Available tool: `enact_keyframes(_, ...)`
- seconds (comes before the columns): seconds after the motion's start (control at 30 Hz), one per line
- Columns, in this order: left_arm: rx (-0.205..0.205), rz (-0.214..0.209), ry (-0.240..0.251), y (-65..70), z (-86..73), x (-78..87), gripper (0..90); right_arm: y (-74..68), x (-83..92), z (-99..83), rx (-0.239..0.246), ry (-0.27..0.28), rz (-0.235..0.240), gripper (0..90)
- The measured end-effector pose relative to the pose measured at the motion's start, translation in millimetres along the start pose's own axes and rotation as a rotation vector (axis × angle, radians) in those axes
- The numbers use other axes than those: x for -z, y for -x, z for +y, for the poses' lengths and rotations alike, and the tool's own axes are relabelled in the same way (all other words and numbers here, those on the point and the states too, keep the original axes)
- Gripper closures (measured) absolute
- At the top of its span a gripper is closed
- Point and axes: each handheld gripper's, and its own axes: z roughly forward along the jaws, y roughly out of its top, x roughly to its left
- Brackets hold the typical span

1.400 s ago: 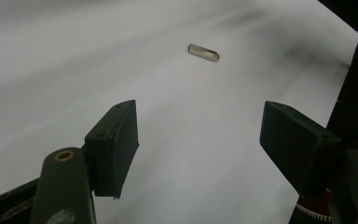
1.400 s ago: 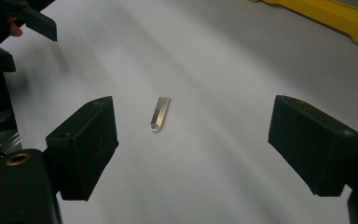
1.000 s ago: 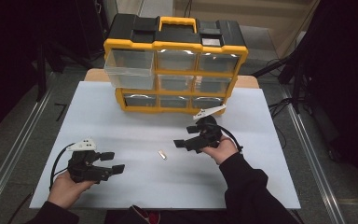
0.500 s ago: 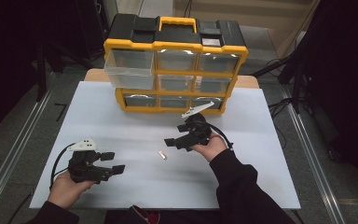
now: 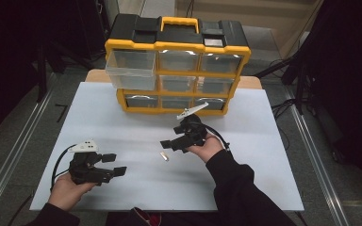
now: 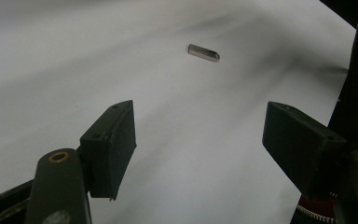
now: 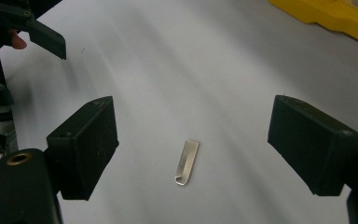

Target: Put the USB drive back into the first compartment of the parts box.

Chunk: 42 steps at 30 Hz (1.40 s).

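**Right gripper view: jaws wide over a metal strip**

Right gripper (image 7: 193, 140) jaws stand apart, the small metal strip (image 7: 187, 161) flat on the white desk (image 7: 205, 70) between them — untouched. Left gripper (image 5: 114, 165) rests well apart, jaws open too.

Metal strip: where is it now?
The metal strip lies flat on the white table, between the grippers, just left of the open right gripper.
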Motion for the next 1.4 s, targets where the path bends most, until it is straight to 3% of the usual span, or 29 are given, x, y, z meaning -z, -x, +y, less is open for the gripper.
enact_keyframes(0.27,-0.008,0.003,-0.002,1.1,0.0,0.0,27.1,-1.5,-6.1,-2.0,0.016,-0.026,-0.036,14.0)
enact_keyframes(1.03,-0.011,-0.003,-0.004,1.5,0.3,0.7,27.1,-1.7,-36.1,-24.4,-0.032,-0.089,-0.067,21.7)
enact_keyframes(1.4,-0.011,-0.012,-0.014,2.1,0.2,-0.8,27.1,-7.1,-51.8,-34.3,0.000,-0.128,-0.069,38.8)
